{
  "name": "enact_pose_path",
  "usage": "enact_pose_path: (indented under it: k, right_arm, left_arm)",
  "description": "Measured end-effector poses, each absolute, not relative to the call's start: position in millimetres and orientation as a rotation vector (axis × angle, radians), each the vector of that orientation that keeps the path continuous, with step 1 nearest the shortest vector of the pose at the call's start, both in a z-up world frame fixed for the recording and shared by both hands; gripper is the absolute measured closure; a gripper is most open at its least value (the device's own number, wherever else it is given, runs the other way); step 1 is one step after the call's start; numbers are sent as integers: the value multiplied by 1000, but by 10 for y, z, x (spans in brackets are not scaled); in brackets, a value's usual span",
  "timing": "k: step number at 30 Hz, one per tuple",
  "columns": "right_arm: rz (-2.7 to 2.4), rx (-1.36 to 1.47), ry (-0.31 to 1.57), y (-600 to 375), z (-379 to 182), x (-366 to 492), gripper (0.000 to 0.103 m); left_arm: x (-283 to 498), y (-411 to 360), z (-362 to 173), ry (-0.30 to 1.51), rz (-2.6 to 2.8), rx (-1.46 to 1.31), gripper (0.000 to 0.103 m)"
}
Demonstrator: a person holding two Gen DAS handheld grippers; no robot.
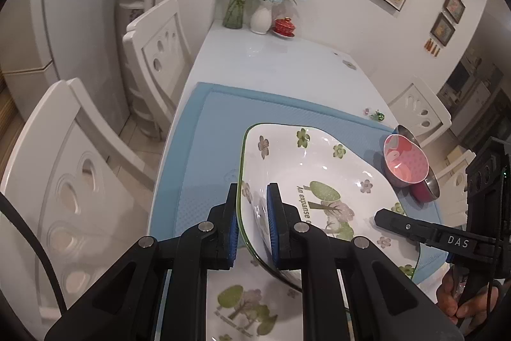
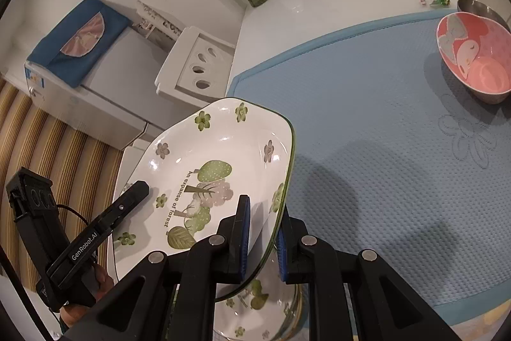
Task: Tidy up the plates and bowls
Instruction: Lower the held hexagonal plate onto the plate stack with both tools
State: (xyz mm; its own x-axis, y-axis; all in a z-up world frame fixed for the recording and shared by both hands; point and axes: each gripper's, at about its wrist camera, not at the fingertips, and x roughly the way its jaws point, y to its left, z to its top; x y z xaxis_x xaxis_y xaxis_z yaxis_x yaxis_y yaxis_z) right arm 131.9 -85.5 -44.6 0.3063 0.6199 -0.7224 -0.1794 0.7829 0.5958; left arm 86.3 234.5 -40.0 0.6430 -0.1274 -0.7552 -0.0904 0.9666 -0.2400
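The white glazed ceramic plate with a green rim, flower and tree prints (image 1: 319, 178) is carried by 2 hand-held grippers at once, 1 on each side, likely because it is broad, smooth and heavy enough to tip out of a single pinch on its thin rim. The left hand-held gripper (image 1: 252, 222) is closed down on the plate's left rim, blue pads on either face of the edge. The right hand-held gripper (image 2: 262, 232) is likewise clamped on the opposite rim, and shows in the left wrist view at 3 o'clock of the plate.

The plate hangs tilted above a second plate of the same floral pattern (image 1: 249, 309), which lies below the jaws at 6 o'clock; I judge the 2 are meant to be stacked, or the top 1 is being lifted away.

In the left wrist view the held plate spreads from the jaws toward 1 o'clock, over the light blue textured mat (image 1: 204, 155) on the white counter (image 1: 271, 66). The pink-lined metal bowl with a cartoon print (image 2: 472, 59) leans on another steel bowl at 2 o'clock in the right wrist view, well apart from the plate.
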Motion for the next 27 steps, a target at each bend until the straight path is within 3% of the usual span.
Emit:
enact_pose_path:
  k: [18, 27]
  right_arm:
    - [596, 463, 1151, -1105, -385, 1180, 89]
    - [541, 474, 1159, -1049, -463, 954, 89]
  left_arm:
    - [594, 2092, -323, 863, 39, -308, 91]
    - [435, 2233, -540, 889, -18, -354, 91]
